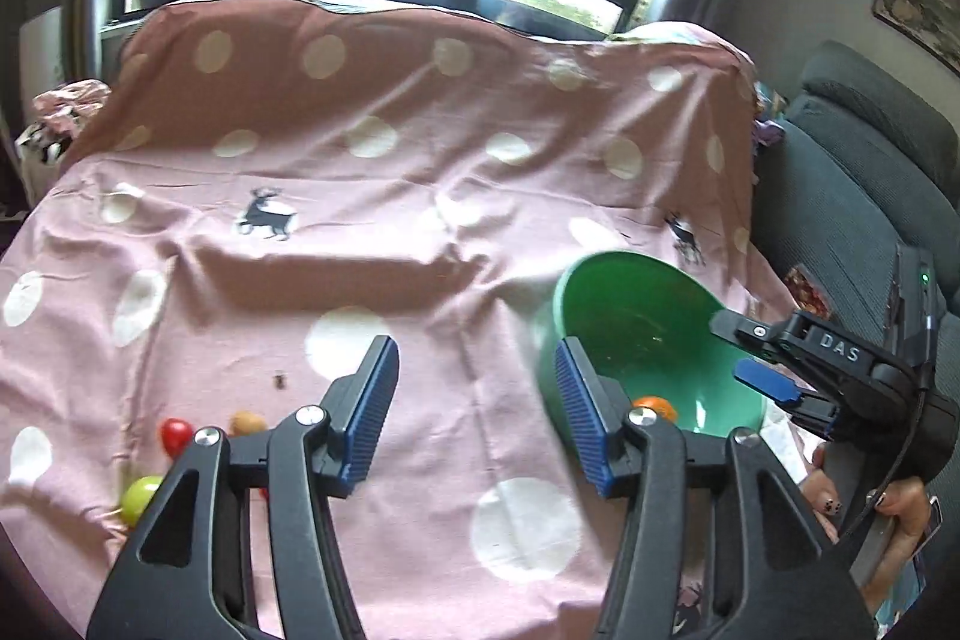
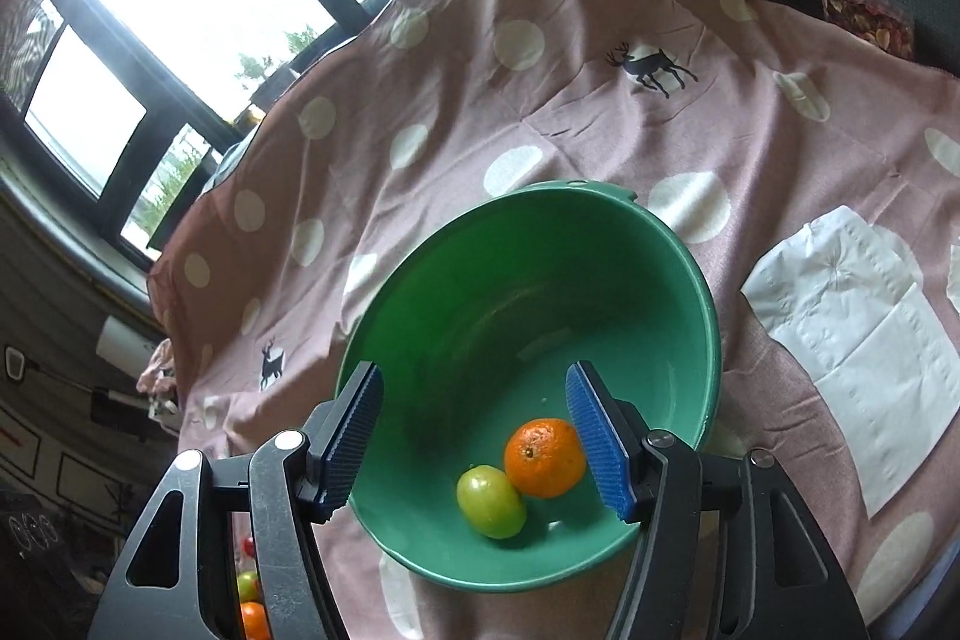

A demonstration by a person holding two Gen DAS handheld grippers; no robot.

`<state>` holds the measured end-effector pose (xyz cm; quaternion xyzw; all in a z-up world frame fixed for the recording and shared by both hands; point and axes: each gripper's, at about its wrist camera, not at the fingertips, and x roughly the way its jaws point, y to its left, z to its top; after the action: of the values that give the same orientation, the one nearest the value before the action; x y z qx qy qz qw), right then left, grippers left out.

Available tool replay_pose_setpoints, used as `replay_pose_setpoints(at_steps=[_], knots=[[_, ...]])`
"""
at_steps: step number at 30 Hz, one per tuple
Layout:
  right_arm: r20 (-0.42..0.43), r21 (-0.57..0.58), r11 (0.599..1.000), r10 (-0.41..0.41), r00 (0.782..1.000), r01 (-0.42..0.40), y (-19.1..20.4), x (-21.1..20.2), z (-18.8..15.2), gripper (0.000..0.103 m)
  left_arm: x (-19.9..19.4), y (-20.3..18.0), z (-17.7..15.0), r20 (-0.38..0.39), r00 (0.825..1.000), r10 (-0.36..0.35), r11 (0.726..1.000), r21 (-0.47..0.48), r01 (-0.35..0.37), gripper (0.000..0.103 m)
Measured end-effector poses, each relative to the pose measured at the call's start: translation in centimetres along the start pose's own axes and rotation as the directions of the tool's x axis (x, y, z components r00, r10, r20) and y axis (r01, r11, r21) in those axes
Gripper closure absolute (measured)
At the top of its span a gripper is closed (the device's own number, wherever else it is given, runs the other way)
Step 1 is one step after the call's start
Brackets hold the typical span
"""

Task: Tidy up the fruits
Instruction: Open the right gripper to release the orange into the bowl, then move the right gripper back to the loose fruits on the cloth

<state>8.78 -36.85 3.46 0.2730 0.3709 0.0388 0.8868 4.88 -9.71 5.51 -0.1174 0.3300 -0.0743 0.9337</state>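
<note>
While both claws are standing wide open and holding nothing, the sorting of fruit into the bowl [image 2: 534, 316] is sitting between a drop and the next pick.

- Bowl: green, resting on the pink spotted cloth [image 1: 372, 172], right of centre in the left view.
- Contents: orange [image 2: 545, 457] and green fruit [image 2: 491, 501], touching each other at the near side of the bowl floor.
- Right claw [image 2: 477, 439]: hovering over the bowl's near rim, jaws spread, the orange lying just beside the right pad but ungripped.
- Left claw [image 1: 477, 415]: hanging over bare cloth just left of the bowl, jaws spread.
- Loose fruit, near left on the cloth: red fruit [image 1: 174, 436], brownish fruit [image 1: 247, 423], yellow-green fruit [image 1: 139, 497], near one another.
- Napkin [image 2: 852, 334]: white, lying right of the bowl.

Judgement: two pieces are in, at least three are waiting. Next move is calling for the left claw to swing near-left, settle over one loose fruit, and close gently, since round fruit is liable to roll on wrinkled cloth.
</note>
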Motion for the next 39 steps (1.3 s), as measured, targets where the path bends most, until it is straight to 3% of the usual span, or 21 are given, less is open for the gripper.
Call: replay_pose_setpoints(at_steps=[6,11,16,20,24,39], knots=[[0.025,-0.090,0.996,0.029,0.999,-0.026,3.8,-0.1,-1.5,0.030,-1.8,6.2,-1.8,0.000,0.981,0.195,0.975,-0.111,-0.193,0.047],[0.016,-0.216,0.976,0.044,0.999,-0.040,7.9,1.0,-3.4,0.030,-2.0,10.3,-3.1,-0.030,0.964,0.263,0.945,-0.191,-0.264,0.047],[-0.016,-0.317,0.946,0.073,0.997,-0.074,11.4,2.6,-5.4,0.030,-1.7,12.5,-3.3,-0.044,0.941,0.334,0.922,-0.192,-0.336,0.047],[-0.053,-0.377,0.923,0.066,0.996,-0.081,13.0,3.9,-6.9,0.030,-1.8,14.1,-3.0,-0.057,0.943,0.329,0.911,-0.242,-0.333,0.047],[-0.073,-0.404,0.913,0.036,0.997,-0.062,13.8,5.0,-7.9,0.030,-2.1,14.6,-2.8,-0.052,0.928,0.368,0.897,-0.243,-0.369,0.047],[-0.142,-0.417,0.899,0.082,0.986,-0.135,15.2,5.1,-9.9,0.030,-1.8,14.9,-3.0,-0.088,0.942,0.323,0.914,-0.228,-0.335,0.047]])
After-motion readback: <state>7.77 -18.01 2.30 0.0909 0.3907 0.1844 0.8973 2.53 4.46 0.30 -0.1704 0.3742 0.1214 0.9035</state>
